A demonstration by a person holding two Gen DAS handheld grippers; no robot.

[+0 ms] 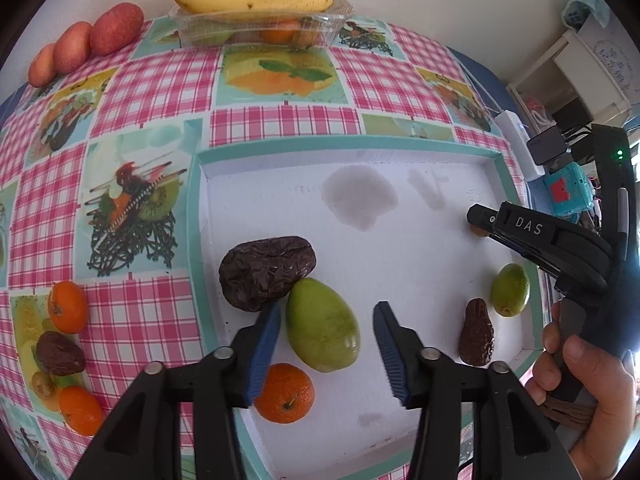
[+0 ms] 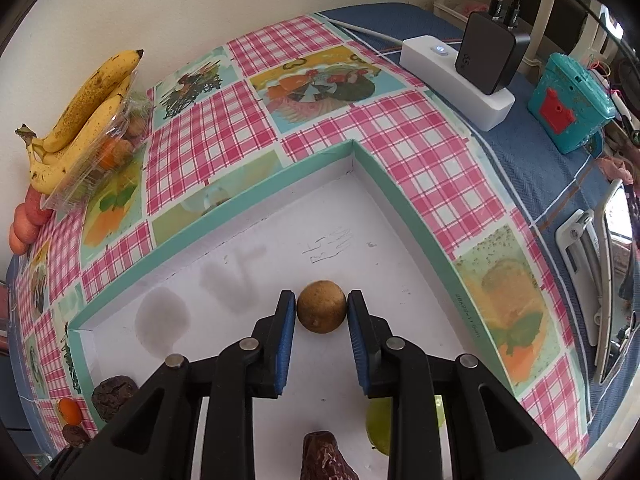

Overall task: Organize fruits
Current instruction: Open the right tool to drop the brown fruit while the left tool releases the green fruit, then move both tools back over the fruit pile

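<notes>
While the left gripper [image 1: 326,354] hangs over the shallow white tray with a teal rim [image 1: 194,216], its blue-padded fingers [image 1: 266,354] stand well apart on either side of a smooth green oval fruit [image 1: 322,326]; neither pad presses it. A large wrinkled dark-brown date [image 1: 266,272] touches that green fruit just beyond the left finger, and a small orange mandarin [image 1: 285,393] lies beside the same finger, nearer the camera. Toward the tray's right side lie a smaller brown date [image 1: 476,334] and a small green fruit [image 1: 510,290], close together. A hand [image 1: 588,384] holds the right gripper [image 1: 480,222] low at the tray's right edge; from this view I cannot tell what its tips hold.

Seen from the right wrist, the right gripper [image 2: 321,312] has both blue pads [image 2: 286,340] touching a round tan-brown fruit [image 2: 321,306], which sits on the tray floor [image 2: 400,264] between the fingertips. On the pink checked tablecloth [image 2: 200,148], spotted yellow bananas [image 2: 80,120] rest atop a clear plastic box [image 2: 100,160].
</notes>
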